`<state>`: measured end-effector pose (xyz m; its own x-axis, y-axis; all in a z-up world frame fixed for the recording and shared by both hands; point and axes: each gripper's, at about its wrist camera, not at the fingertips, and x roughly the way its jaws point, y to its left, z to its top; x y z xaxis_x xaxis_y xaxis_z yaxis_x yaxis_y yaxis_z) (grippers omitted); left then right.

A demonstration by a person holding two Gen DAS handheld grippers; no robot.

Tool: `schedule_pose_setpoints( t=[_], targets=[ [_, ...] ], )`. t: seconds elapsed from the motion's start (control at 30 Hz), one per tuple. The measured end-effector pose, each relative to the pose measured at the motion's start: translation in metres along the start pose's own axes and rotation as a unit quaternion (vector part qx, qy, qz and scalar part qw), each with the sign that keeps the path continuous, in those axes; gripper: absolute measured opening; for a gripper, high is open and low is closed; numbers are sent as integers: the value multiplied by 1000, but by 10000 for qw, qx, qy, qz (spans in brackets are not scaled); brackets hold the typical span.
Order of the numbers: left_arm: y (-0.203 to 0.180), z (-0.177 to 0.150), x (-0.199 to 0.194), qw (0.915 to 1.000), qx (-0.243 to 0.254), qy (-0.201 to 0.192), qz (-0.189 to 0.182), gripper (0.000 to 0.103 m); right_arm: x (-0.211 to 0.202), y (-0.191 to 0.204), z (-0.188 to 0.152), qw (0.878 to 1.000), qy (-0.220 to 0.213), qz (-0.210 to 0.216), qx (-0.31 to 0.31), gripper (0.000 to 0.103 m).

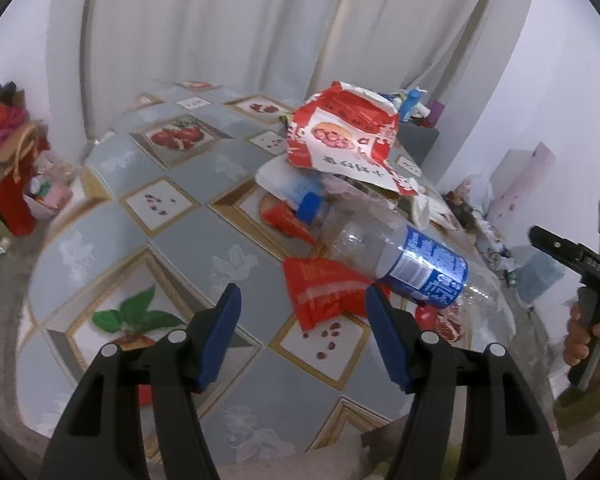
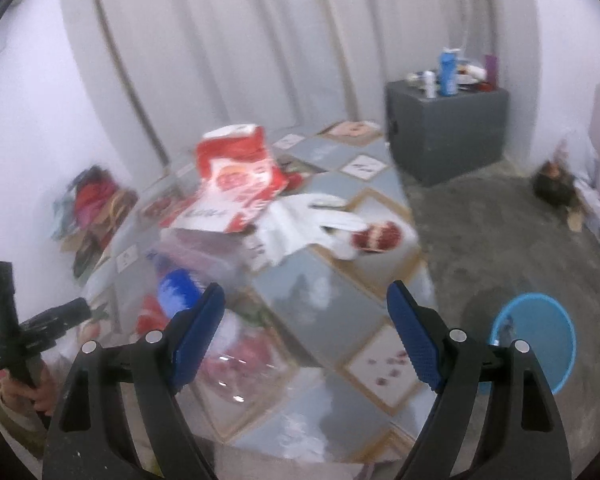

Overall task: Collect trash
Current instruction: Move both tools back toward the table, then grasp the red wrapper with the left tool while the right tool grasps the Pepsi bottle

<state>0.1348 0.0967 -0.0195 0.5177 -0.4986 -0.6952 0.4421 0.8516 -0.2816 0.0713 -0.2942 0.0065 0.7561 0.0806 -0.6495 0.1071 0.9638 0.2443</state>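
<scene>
Now lining left gripper (image 1: 302,316), jaws spread, on red wrapper (image 1: 320,292) beside plastic bottle (image 1: 404,260); pinching flat edge best. Right gripper (image 2: 306,316) spread, empty.

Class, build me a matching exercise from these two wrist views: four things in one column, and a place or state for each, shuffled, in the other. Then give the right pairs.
Things
1. clear plastic bottle
2. blue basket
3. grey cabinet
4. left tool

Places or states
A. on the floor beside the table
B. lying on its side on the table
C. open, holding nothing
D. against the curtain, with bottles on top

Pairs: 1-B, 2-A, 3-D, 4-C
</scene>
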Motion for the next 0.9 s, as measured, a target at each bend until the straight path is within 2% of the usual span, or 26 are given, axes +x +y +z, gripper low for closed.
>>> schedule_pose_setpoints(
  t=[0.17, 0.27, 0.43, 0.67, 0.9],
  targets=[
    [-15, -2, 15, 9993, 284, 102, -213, 62, 14, 24, 3, 9981, 220, 499, -282, 79],
    [-24, -1, 27, 9979, 541, 198, -307, 62, 26, 41, 3, 9932, 437, 947, -526, 79],
    [-33, -5, 49, 9937, 1014, 460, -157, 62, 45, 68, 1, 9814, 784, 1361, -1104, 79],
    [-48, -13, 71, 9781, 1974, 606, 258, 62, 77, 86, 0, 9675, 1182, 1481, -1677, 79],
    [-48, -13, 89, 9682, 2346, 778, 394, 63, 101, 87, -1, 9578, 1490, 1465, -1971, 79]
  ],
)
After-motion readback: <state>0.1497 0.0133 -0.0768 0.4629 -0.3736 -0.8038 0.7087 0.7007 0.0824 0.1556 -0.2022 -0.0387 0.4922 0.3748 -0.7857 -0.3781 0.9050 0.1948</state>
